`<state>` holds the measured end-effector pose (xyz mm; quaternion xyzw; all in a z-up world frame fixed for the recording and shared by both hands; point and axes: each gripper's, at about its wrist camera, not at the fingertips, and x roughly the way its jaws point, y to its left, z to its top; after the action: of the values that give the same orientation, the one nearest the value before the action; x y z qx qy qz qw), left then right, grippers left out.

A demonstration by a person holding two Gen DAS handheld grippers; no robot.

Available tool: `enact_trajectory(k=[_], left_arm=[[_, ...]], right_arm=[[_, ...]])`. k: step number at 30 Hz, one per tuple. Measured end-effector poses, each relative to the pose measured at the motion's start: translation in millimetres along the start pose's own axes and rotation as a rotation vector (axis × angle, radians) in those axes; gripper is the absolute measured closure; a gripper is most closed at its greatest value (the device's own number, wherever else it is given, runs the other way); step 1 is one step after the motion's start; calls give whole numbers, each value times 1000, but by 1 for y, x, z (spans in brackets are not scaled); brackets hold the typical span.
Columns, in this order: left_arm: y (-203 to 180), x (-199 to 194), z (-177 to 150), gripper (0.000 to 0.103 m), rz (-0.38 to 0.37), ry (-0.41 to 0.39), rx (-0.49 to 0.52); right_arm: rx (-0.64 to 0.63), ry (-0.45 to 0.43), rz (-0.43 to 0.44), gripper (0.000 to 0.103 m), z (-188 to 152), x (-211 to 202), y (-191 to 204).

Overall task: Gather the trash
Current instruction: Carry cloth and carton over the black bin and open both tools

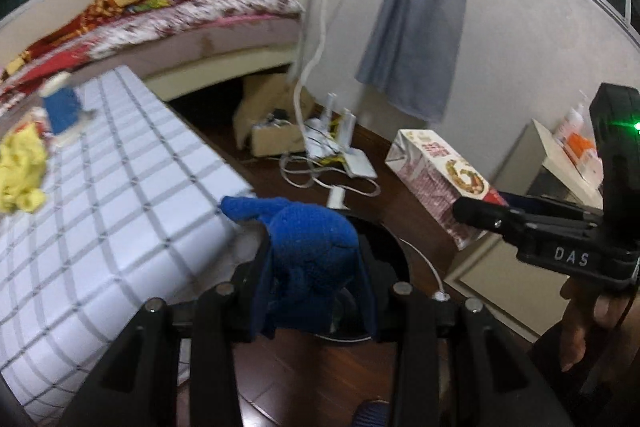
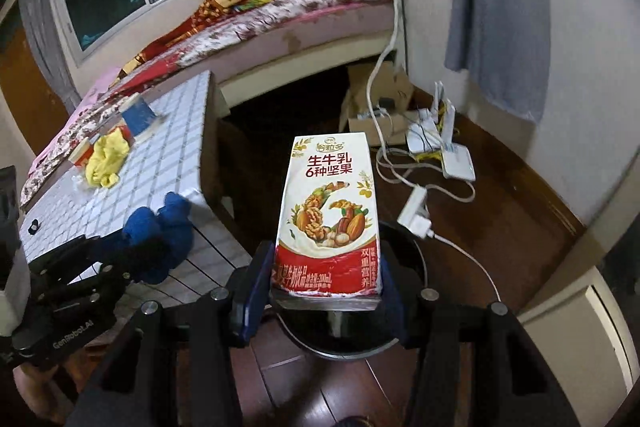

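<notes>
While gripped, milk carton [image 2: 328,215] fills right claw [image 2: 326,291], bin [image 2: 404,339] beneath.

Blue knit cloth [image 1: 312,247], grid-patterned table [image 1: 120,187]

bin [image 1: 390,247]: a dark round rim below both tongs, mostly covered by what they carry; its inside cannot be seen.
blue cloth [image 1: 312,255]: its lower part is hidden between the left tongs [image 1: 316,291]; what kind of item it is cannot be told.
milk carton [image 2: 328,215]: its bottom end is hidden between the pads of the right tongs [image 2: 326,301]; the small print in the red band is too fine to read.
desk [image 1: 120,187]: cut off by the left wrist picture's edge and smeared by blur.
blue cup [image 1: 60,107]: blurred in the left wrist view.
yellow wad [image 2: 106,157]: crumpled; its material cannot be told.
under the bed [image 2: 320,83]: dark, nothing discernible.
</notes>
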<state>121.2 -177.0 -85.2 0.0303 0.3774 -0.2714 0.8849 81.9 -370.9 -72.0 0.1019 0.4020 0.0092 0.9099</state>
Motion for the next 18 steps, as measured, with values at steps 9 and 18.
enact_trajectory(k=[9,18], left_arm=[[-11,69,-10,64,-65,128,-6],[-8,116,-22,64,-85,211,-33]], right_arm=[[46,138,23,50,-14,46,-40],[94,239,60,50,-18,99,-59]])
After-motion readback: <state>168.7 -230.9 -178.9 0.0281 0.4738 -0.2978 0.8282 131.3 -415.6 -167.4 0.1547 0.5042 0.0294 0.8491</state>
